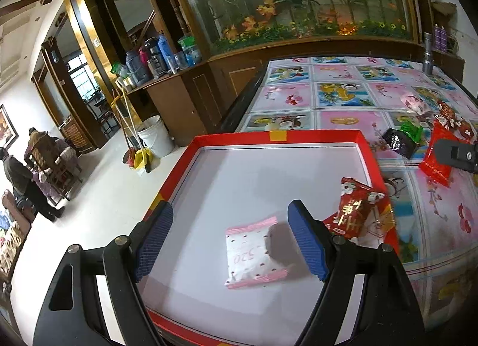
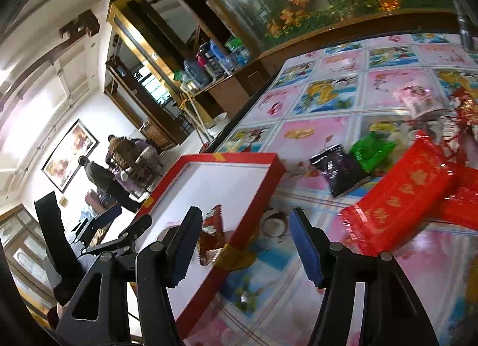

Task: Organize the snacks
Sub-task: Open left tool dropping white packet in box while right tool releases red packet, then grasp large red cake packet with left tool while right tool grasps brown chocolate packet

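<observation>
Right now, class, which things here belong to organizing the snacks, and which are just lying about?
Job:
red tray
white-pink packet
red floral packet
big red packet
green packet
black packet

Lying about:
white bucket
thermoses

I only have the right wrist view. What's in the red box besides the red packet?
Observer: A white packet with pink edges, lying flat on the box floor.
Operator: Is the left tool holding it?
Observer: No. The left tool is open; the packet lies between its fingers, untouched.
</observation>
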The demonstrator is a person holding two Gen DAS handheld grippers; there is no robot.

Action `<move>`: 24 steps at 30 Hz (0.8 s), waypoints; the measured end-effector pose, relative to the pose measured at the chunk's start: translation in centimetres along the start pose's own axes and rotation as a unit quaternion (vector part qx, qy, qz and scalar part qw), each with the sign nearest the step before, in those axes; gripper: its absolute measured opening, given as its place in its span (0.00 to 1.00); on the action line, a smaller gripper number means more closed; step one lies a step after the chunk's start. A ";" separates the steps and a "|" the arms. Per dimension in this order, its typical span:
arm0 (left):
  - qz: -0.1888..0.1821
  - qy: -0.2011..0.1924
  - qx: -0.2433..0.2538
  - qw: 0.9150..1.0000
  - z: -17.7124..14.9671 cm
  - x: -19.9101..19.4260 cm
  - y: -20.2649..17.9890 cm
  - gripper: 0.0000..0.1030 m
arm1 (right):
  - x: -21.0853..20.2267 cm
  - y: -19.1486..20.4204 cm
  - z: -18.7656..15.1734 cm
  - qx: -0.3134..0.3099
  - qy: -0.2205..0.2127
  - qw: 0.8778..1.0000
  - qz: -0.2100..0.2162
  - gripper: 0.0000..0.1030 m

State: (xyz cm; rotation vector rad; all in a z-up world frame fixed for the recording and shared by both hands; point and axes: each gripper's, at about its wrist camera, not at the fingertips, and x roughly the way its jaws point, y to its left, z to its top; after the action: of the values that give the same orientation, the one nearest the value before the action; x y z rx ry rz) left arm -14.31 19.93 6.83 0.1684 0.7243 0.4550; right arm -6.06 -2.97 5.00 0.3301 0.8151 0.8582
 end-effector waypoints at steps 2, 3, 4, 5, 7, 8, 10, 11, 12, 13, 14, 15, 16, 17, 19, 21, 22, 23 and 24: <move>-0.005 0.001 0.002 1.000 0.3 -0.1 -0.4 0.77 | -0.7 -0.5 0.1 0.002 -0.006 1.000 -0.005 0.61; -0.008 0.001 0.004 1.000 0.3 -0.2 -0.6 0.77 | -1.3 -0.9 0.2 0.000 -0.012 1.000 -0.013 0.61; -0.013 -0.001 0.007 1.000 0.5 -0.4 -0.9 0.77 | -2.0 -1.3 0.4 -0.001 -0.019 1.000 -0.020 0.61; -0.016 -0.002 0.010 1.000 0.6 -0.6 -1.2 0.77 | -2.5 -1.7 0.4 -0.001 -0.025 0.999 -0.025 0.62; -0.027 -0.009 0.019 0.999 1.0 -1.1 -2.2 0.77 | -4.3 -3.2 0.7 0.006 -0.044 0.998 -0.041 0.63; -0.033 -0.012 0.024 0.999 1.2 -1.2 -2.7 0.77 | -5.3 -4.1 0.9 0.011 -0.054 0.997 -0.053 0.63; -0.049 -0.018 0.040 0.998 1.8 -1.7 -4.2 0.77 | -7.6 -6.5 1.1 0.028 -0.078 0.993 -0.078 0.64; -0.058 -0.021 0.048 0.997 2.1 -1.8 -5.1 0.77 | -8.9 -7.8 1.2 0.041 -0.089 0.991 -0.089 0.65; -0.065 -0.022 0.054 0.996 2.3 -2.0 -5.6 0.77 | -10.7 -9.7 1.3 0.061 -0.105 0.987 -0.104 0.65; -0.080 -0.024 0.065 0.994 2.8 -2.1 -6.7 0.77 | -11.6 -10.6 1.2 0.071 -0.114 0.985 -0.112 0.66; -0.089 -0.024 0.071 0.993 3.0 -2.2 -7.5 0.77 | -13.4 -12.3 1.1 0.090 -0.128 0.980 -0.125 0.66; -0.100 -0.024 0.081 0.991 3.4 -2.3 -8.6 0.77 | -14.5 -13.4 1.0 0.100 -0.136 0.977 -0.133 0.66; -0.108 -0.025 0.088 0.990 3.8 -2.4 -9.4 0.77 | -15.5 -14.5 0.9 0.111 -0.143 0.973 -0.140 0.67; -0.119 -0.026 0.099 0.988 4.2 -2.4 -10.5 0.77 | -16.9 -15.9 0.7 0.127 -0.151 0.969 -0.146 0.67; -0.129 -0.026 0.119 0.984 4.9 -2.4 -12.6 0.77 | -18.8 -18.0 0.4 0.154 -0.163 0.963 -0.148 0.67; -0.147 -0.026 0.139 0.979 5.6 -2.2 -15.1 0.77 | -20.1 -19.6 0.2 0.174 -0.169 0.959 -0.147 0.68; -0.155 -0.024 0.146 0.977 5.9 -2.1 -16.1 0.77 | -20.6 -20.3 0.3 0.181 -0.170 0.957 -0.148 0.68; -0.163 -0.020 0.150 0.975 6.1 -1.8 -17.0 0.77 | -20.8 -20.7 0.2 0.188 -0.170 0.956 -0.149 0.68; -0.172 -0.015 0.156 0.973 6.2 -1.6 -18.0 0.77 | -20.8 -21.1 0.2 0.193 -0.165 0.955 -0.150 0.68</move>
State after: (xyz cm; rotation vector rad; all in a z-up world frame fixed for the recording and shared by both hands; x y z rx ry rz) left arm -5.01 3.26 6.91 0.3369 0.7745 0.0062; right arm -2.45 -32.38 3.72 0.6565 0.6910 0.3394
